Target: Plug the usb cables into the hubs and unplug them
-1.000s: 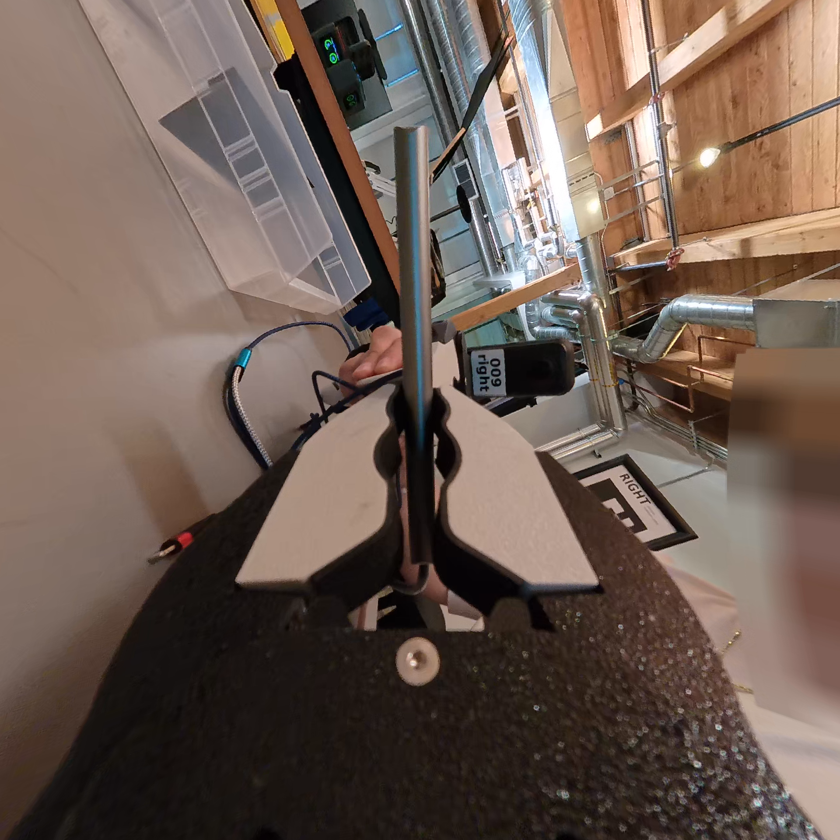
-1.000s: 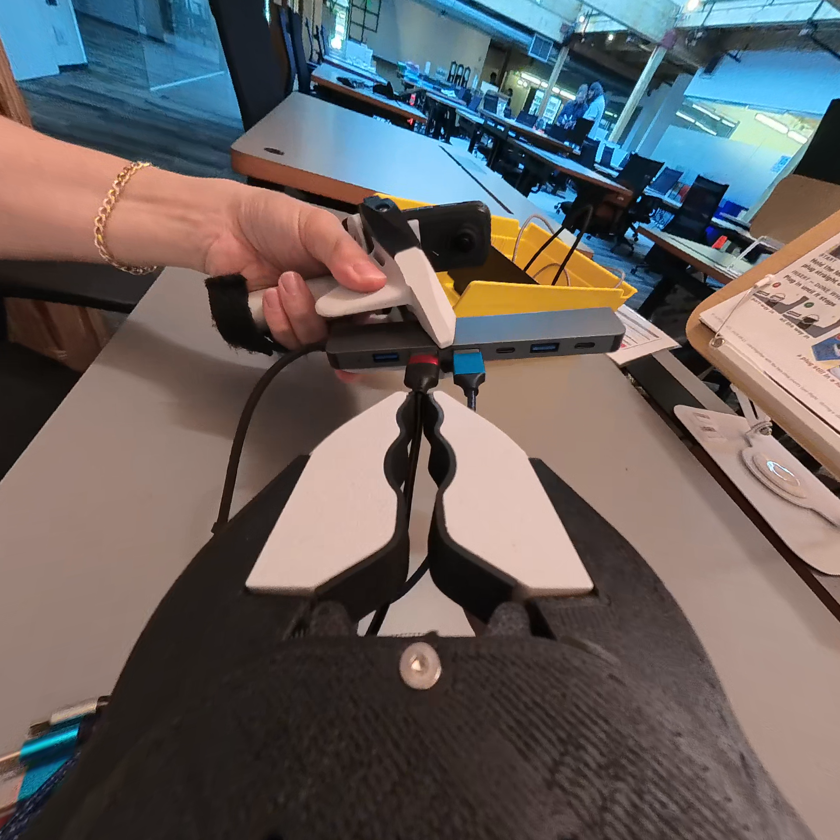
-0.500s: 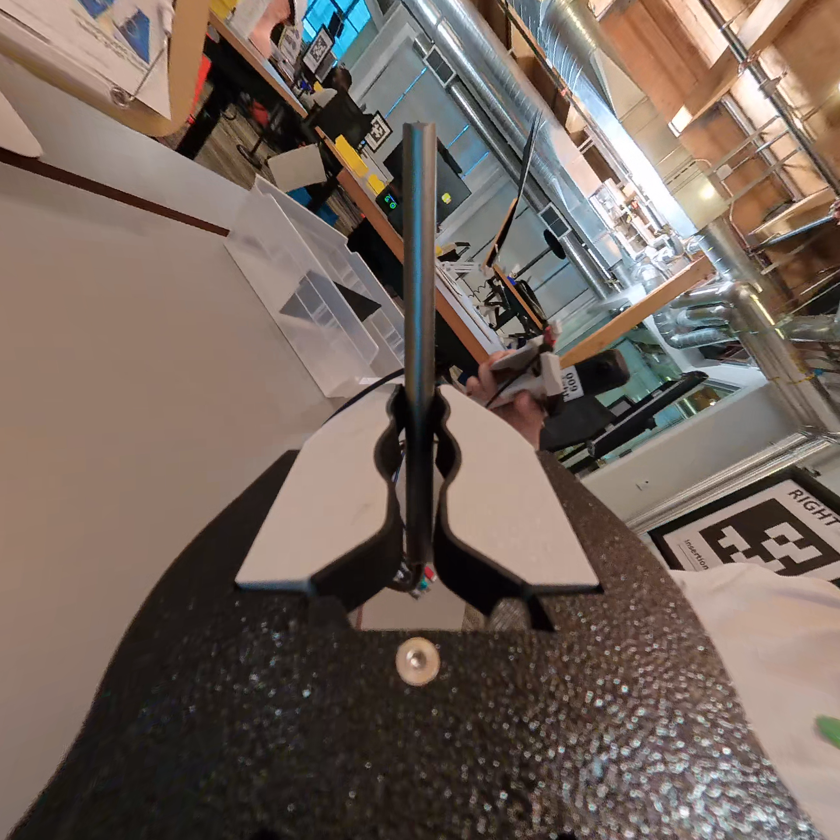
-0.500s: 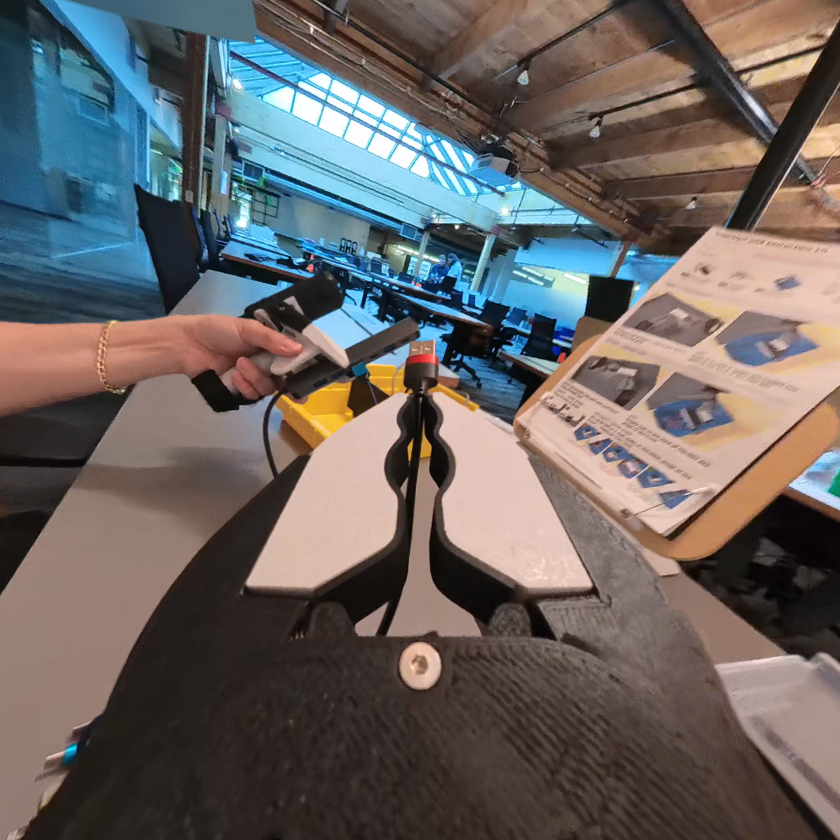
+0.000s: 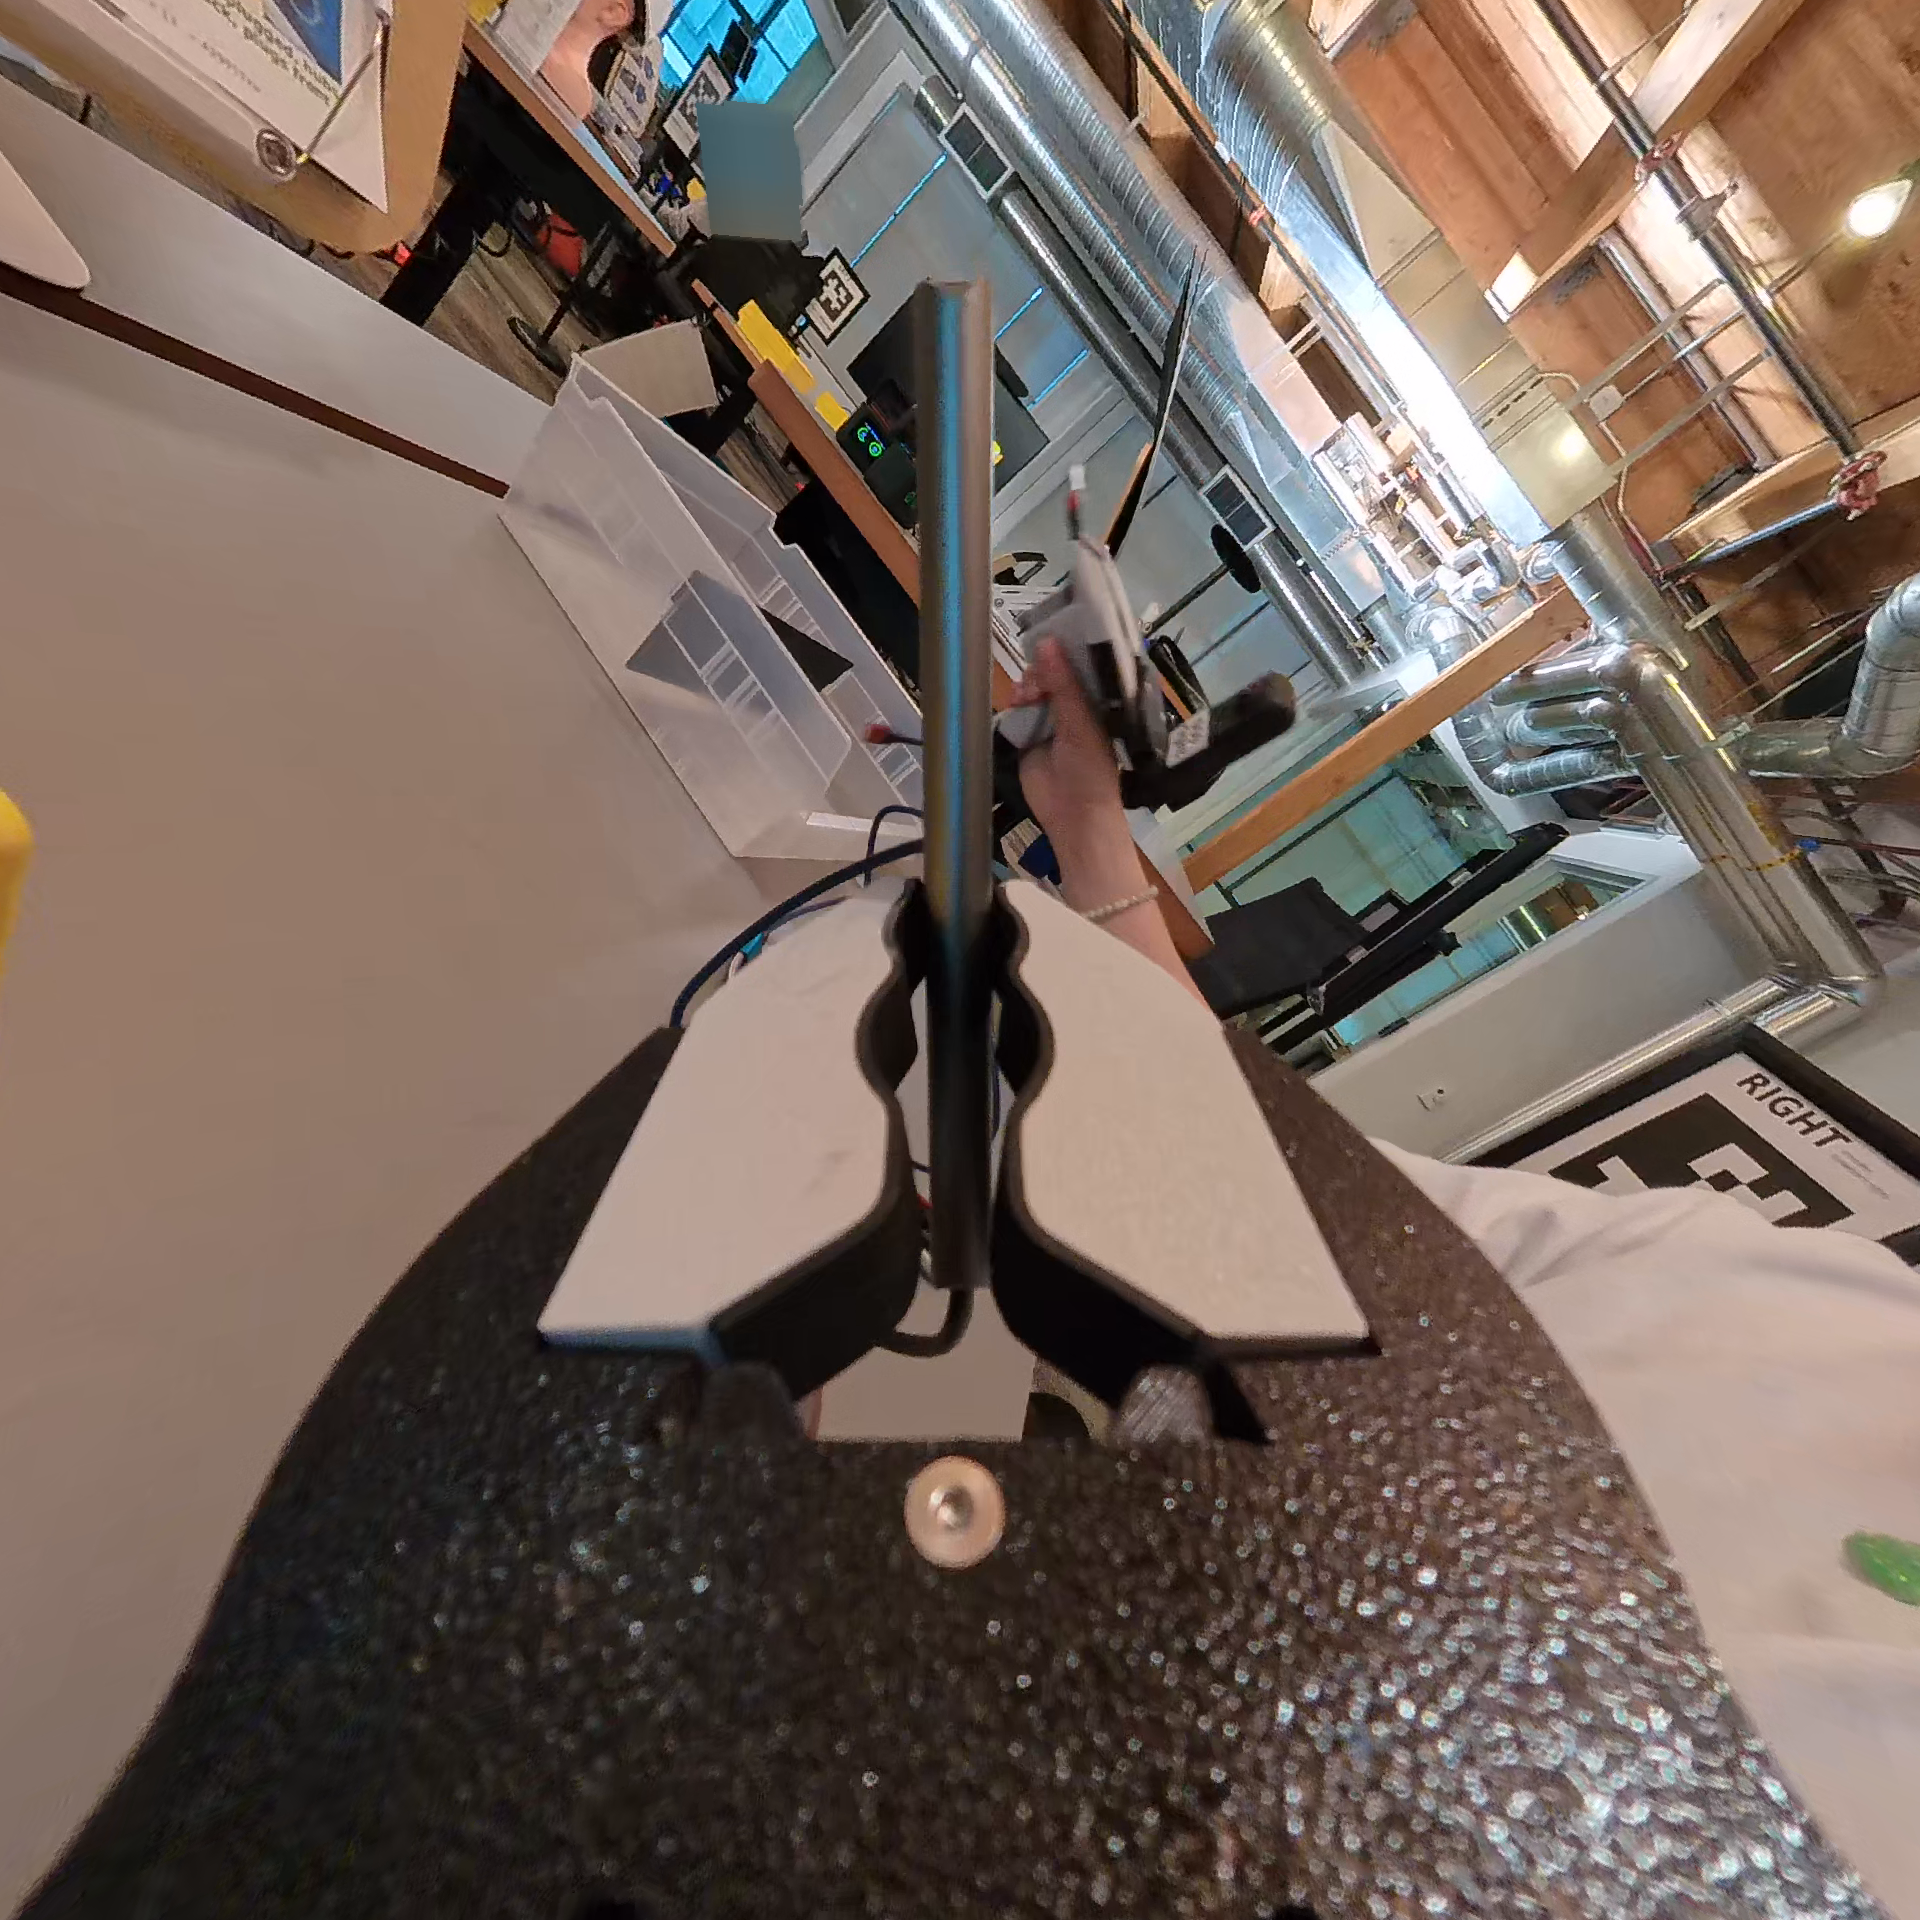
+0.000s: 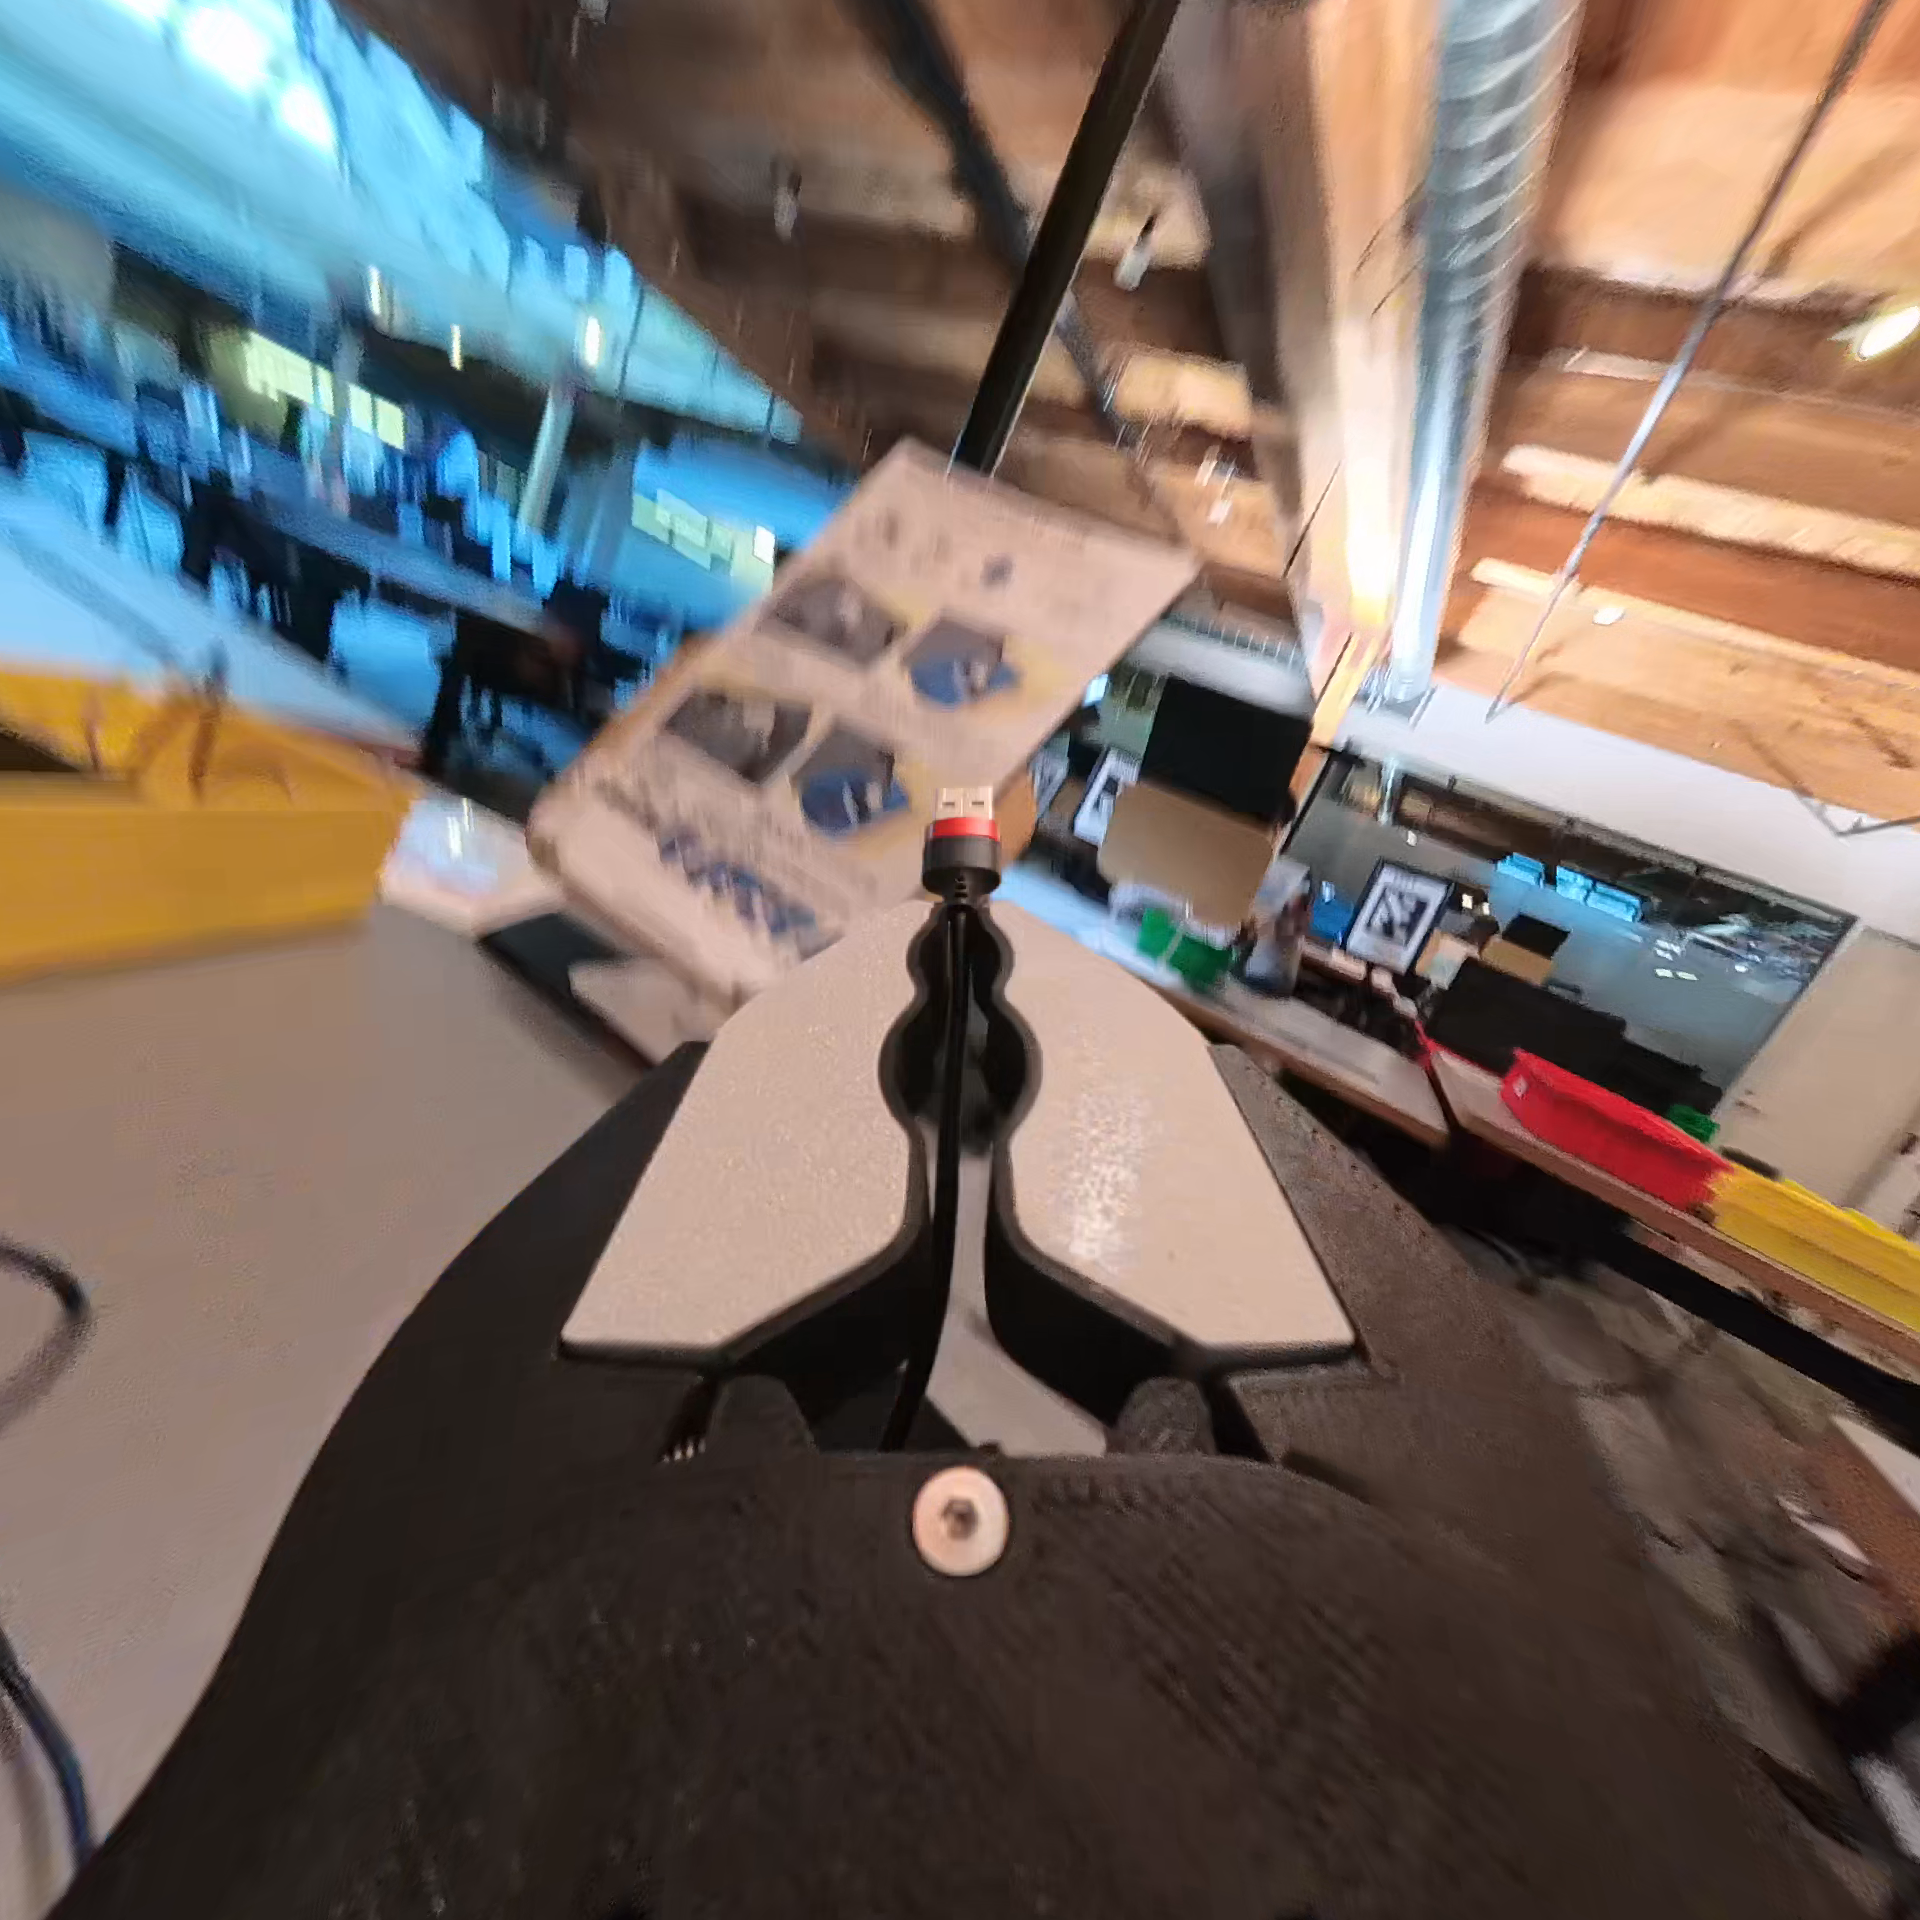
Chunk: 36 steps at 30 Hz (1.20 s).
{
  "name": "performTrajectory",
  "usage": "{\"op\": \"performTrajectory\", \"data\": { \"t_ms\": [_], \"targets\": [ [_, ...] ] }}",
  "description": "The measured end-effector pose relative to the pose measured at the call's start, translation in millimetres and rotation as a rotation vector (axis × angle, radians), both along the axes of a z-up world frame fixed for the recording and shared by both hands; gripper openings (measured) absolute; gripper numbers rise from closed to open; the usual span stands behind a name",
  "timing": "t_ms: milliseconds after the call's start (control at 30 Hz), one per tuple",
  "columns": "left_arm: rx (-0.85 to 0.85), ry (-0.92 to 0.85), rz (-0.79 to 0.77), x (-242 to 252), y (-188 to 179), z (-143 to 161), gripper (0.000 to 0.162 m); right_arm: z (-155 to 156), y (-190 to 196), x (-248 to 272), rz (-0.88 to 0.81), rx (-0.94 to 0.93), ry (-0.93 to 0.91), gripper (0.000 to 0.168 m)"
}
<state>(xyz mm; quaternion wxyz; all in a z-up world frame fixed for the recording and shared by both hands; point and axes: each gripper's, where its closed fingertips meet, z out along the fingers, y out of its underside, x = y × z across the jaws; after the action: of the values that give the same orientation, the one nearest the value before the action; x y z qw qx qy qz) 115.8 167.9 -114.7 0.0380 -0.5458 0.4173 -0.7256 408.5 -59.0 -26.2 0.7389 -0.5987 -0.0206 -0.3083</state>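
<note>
Two tongs are in use, one per hand. Left tongs (image 5: pixel 956 914): the jaws are pressed against the flat sides of the hub (image 5: pixel 954 727), a slim dark grey bar seen edge-on. The hub runs from deep between the fingers (image 5: pixel 769 1122) out well past the tips, and a thin black lead leaves its near end inside the jaws. Just beyond the tips, to the left, a blue cable (image 5: pixel 790 914) loops on the tabletop (image 5: pixel 312 831). Farther out on the left stands a clear plastic organiser (image 5: pixel 717 644). To the right of the hub and beyond the tips, a hand (image 5: pixel 1060 727) holds the right tongs (image 5: pixel 1101 613) raised in the air.

Right tongs (image 6: pixel 961 914): the jaws are nearly closed and pinch the black usb cable (image 6: pixel 948 1143), which runs down the gap between the fingers (image 6: pixel 790 1132). Its red-collared plug (image 6: pixel 962 847) projects just past the tips, metal end pointing away, free in the air and touching nothing. Beyond the plug an instruction board (image 6: pixel 831 727) leans, blurred. Far left of the tips sits a yellow bin (image 6: pixel 177 831) on the tabletop.
</note>
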Motion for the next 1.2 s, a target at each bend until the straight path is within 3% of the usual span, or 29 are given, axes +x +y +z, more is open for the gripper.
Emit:
{"op": "performTrajectory", "data": {
  "t_ms": [167, 267, 433, 533, 767, 833, 1000, 1200],
  "targets": [
    [-0.008, 0.006, -0.018, -3.0, -3.0, -2.8, 0.009, -87.1, 21.4, 39.5, -0.094, -0.393, -0.021, 0.005],
    [-0.021, 0.0, -0.034, -3.5, -6.1, -1.7, 0.01, -124.7, 30.2, 24.8, 0.054, -0.545, 0.131, 0.014],
    [-0.028, 0.007, -0.052, -2.4, -10.1, -3.0, 0.009, -117.7, 24.6, 11.4, 0.058, -0.52, 0.246, 0.041],
    [-0.02, 0.012, -0.066, -0.4, -14.1, -3.6, 0.009, -104.5, 28.3, -17.4, 0.139, -0.474, 0.304, 0.042],
    [-0.054, 0.027, -0.141, 13.5, -40.4, -5.6, 0.009, -67.2, 90.2, -190.6, 0.59, -0.327, 0.231, 0.039],
    [-0.116, 0.035, -0.183, 17.0, -50.8, -5.8, 0.01, -61.6, 110.1, -224.2, 0.624, -0.273, 0.168, 0.037],
    [-0.243, 0.08, -0.278, 18.8, -75.6, -12.4, 0.01, -83.1, 141.9, -261.8, 0.679, -0.31, 0.036, 0.022],
    [-0.323, 0.115, -0.315, 20.3, -86.6, -18.5, 0.01, -108.4, 147.8, -263.8, 0.669, -0.373, -0.002, 0.019]
  ]
}}
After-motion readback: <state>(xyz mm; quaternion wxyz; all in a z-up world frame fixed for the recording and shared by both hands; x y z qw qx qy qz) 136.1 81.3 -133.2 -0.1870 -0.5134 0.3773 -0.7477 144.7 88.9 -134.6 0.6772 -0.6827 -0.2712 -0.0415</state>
